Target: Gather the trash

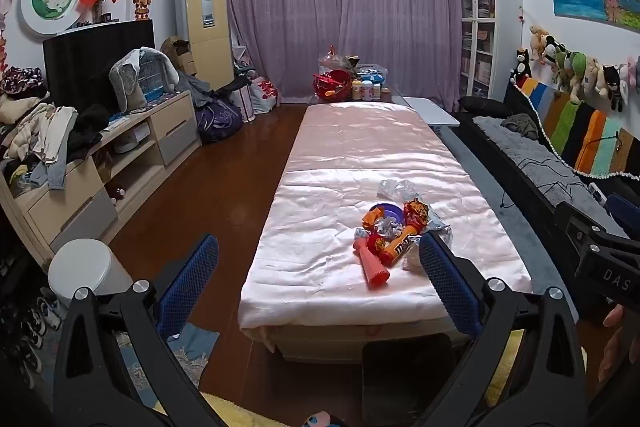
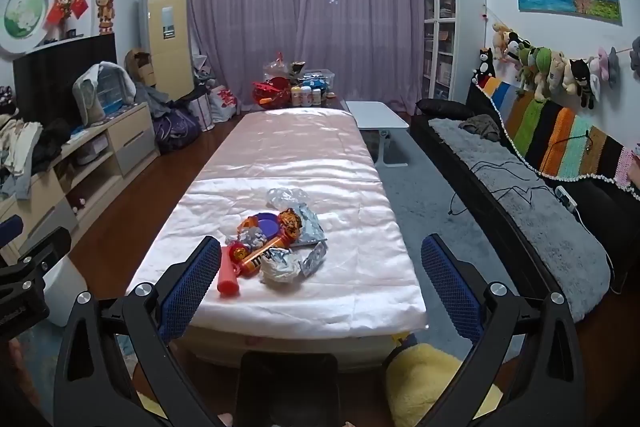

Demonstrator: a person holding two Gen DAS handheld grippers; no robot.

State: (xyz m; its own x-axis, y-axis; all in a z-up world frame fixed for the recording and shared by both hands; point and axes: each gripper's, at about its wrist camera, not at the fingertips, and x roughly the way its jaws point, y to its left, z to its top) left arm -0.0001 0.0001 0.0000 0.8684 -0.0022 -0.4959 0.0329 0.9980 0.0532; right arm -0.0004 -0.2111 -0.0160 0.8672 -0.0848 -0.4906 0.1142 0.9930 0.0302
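Pink satin cloth covers the long table (image 2: 340, 291), and the trash sits in one heap near its close end: crumpled foil wrappers (image 2: 310, 227), a clear plastic wad (image 2: 286, 195), a white crumpled paper ball (image 2: 280, 269), a brown M&M's tube (image 2: 262, 254), an orange-red plastic tube (image 2: 229, 281) and a purple lid (image 2: 267, 223), all touching or overlapping.

Both tools hang short of the pile with nothing between their blue pads. The left hand-held gripper (image 1: 320, 279) stands spread wide, and so does the right hand-held gripper (image 2: 320, 279); neither touches anything.

Most of the heap should weigh very little. The foil and clear plastic look thin and crushable, likely to slide on the satin and slip out of a shallow pinch, so a bite across a bunched part seems best. The paper ball is soft and will squash; take it across its middle. The two tubes appear stiff and round, prone to rolling, so close on them across the short width near mid-length.

In the right wrist view the orange-red plastic tube's long axis runs nearly toward the camera, its flared end nearest. The M&M's tube lies slantwise, rising from lower left to upper right, with its red cap at the lower left.

A white bin (image 1: 86, 267) stands on the floor left of the table, probably where the trash goes.
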